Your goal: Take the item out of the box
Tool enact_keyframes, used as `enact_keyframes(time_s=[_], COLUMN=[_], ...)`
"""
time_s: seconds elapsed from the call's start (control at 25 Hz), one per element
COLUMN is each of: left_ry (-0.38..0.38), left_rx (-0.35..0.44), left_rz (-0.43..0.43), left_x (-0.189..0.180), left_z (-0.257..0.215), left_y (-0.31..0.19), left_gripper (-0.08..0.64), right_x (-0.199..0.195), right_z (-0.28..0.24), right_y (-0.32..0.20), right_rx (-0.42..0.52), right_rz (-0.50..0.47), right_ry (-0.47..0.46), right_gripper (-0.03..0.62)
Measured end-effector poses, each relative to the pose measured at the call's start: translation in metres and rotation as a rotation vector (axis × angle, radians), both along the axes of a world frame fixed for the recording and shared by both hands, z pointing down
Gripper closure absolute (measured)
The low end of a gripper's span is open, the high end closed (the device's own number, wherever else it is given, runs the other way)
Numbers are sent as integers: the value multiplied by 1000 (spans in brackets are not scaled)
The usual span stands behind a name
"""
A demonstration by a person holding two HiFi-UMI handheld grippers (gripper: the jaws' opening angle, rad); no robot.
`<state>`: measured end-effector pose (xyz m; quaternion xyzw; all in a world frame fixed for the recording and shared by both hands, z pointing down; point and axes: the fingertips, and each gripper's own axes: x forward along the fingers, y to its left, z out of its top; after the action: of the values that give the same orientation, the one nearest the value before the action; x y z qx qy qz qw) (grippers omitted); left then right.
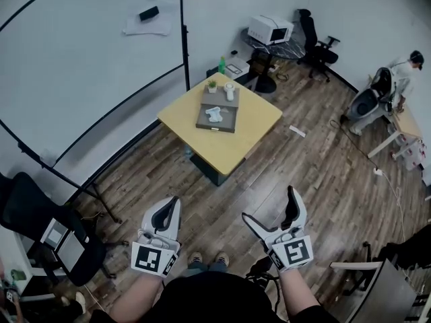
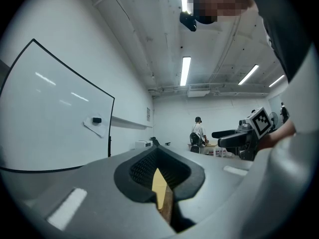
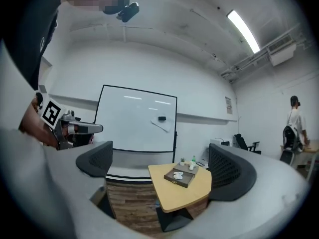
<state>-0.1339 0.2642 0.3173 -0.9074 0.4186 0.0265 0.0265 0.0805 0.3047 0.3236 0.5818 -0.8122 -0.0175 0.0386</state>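
- Currently left claw (image 1: 174, 202) is clenched on nothing; right claw (image 1: 269, 207) is spread wide, also empty. Both are held level, well apart from the tabletop (image 1: 256, 123).
- White item (image 1: 214, 115) lies inside the grey box (image 1: 215, 129) on the yellow tabletop; too small to identify, possibly cloth or plastic.
- Risk: going in with the left claw clenched would shove the item, not grasp it.
- Risk: a jaw catching the box wall could drag the box along.
- Risk: small plant (image 1: 212, 85) and white bottle (image 1: 229, 91) stand just behind the box; an overshoot could tip them.
- Room: wood floor (image 1: 323, 180), whiteboard (image 1: 87, 66) at left, microwave (image 1: 270, 29) and office chair (image 1: 316, 42) at the back, a person (image 1: 397, 79) far right.
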Motion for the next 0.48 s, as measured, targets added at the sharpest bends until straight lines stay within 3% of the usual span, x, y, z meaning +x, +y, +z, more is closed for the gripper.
enact_keyframes(time_s=[0.48], left_ry=[-26], left_rx=[4], left_rz=[-18], left_x=[32], left_z=[-1], left_y=[-5], left_gripper=[560], right_x=[39], right_z=[-1], right_y=[-1], right_rx=[9], right_rz=[3], right_ry=[-50], right_gripper=[-5])
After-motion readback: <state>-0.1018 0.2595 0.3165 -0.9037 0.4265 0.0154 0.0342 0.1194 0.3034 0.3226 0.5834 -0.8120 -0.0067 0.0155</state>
